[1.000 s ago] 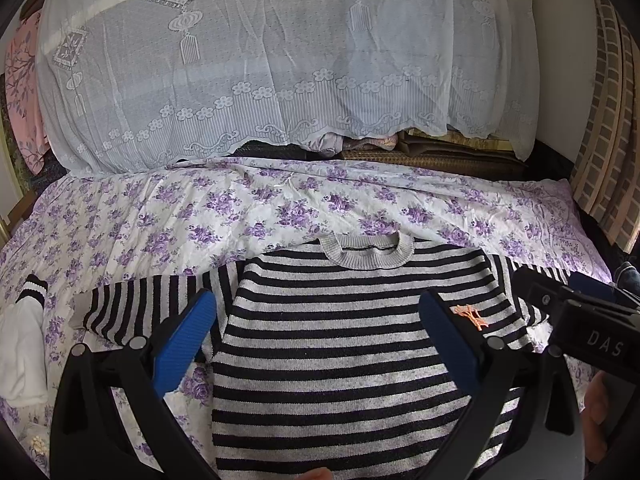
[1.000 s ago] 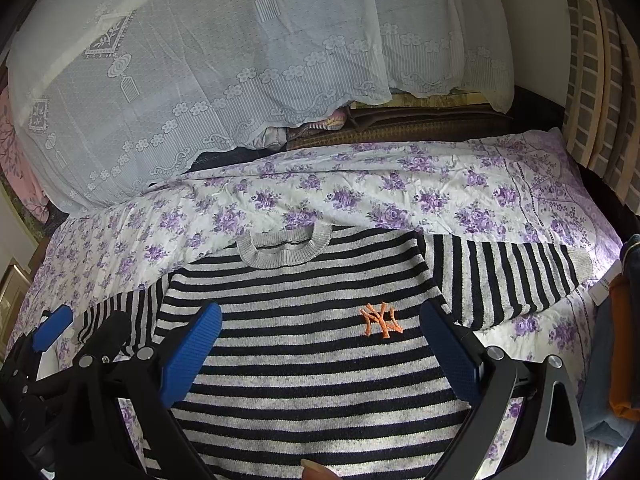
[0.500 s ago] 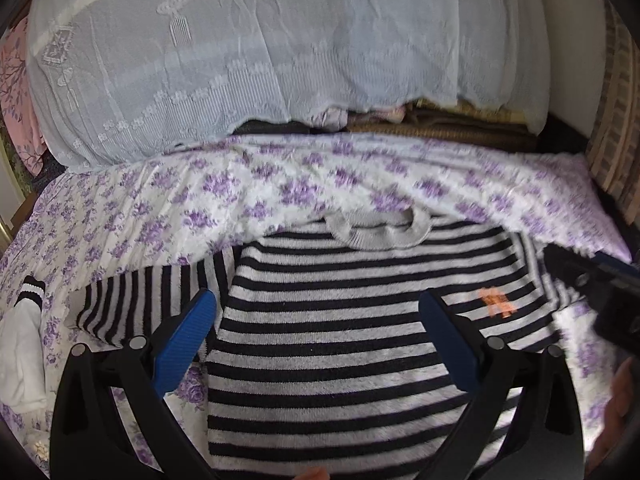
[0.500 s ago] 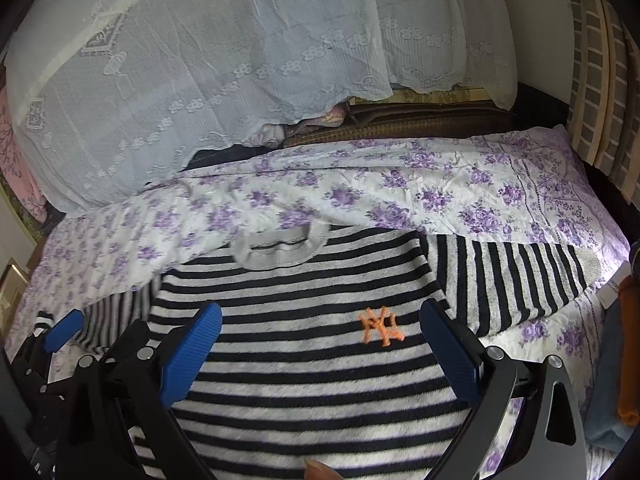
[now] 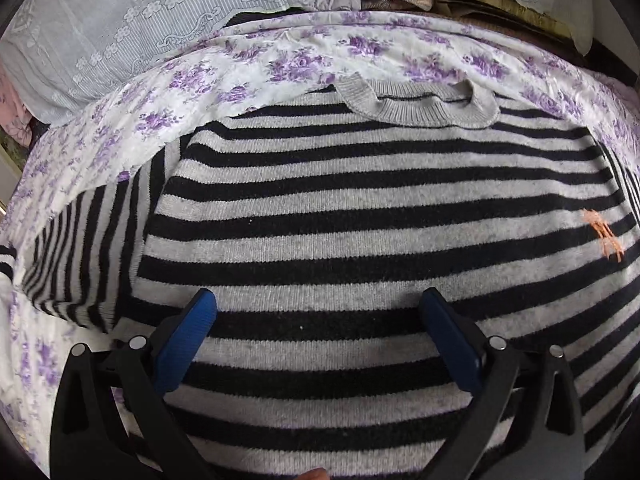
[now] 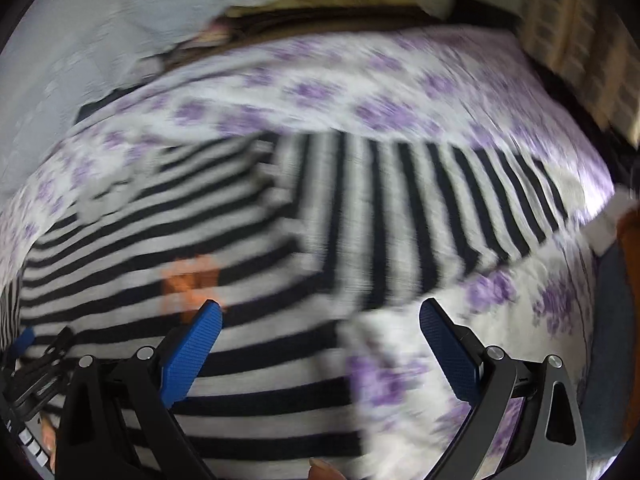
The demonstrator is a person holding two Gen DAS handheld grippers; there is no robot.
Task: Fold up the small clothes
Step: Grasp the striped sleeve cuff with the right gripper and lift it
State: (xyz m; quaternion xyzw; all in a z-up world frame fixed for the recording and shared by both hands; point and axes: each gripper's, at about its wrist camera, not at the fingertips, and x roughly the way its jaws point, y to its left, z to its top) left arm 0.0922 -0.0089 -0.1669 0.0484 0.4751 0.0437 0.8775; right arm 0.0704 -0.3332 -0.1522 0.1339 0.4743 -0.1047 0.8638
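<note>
A small black-and-grey striped sweater [image 5: 360,208] lies flat, front up, on a purple-flowered bedsheet [image 5: 280,56]. It has a grey ribbed collar [image 5: 420,108] and an orange logo [image 5: 604,236]. My left gripper [image 5: 316,308] is open, low over the lower chest. Its left sleeve [image 5: 92,248] stretches out sideways. In the blurred right wrist view my right gripper [image 6: 320,316] is open over the sweater's right side seam. The sweater body [image 6: 160,300] and the right sleeve [image 6: 440,208] lie ahead of it.
A white lace cover [image 5: 140,12] drapes over a pile at the back. Folded dark fabrics [image 5: 480,0] lie behind the sheet. The other gripper [image 6: 32,368] shows at the right wrist view's left edge. Dark and orange items [image 6: 624,280] sit at the bed's right side.
Both grippers have dropped much closer to the sweater. The right one has swung rightward toward the right sleeve and side seam, blurring its view. Both stay open.
</note>
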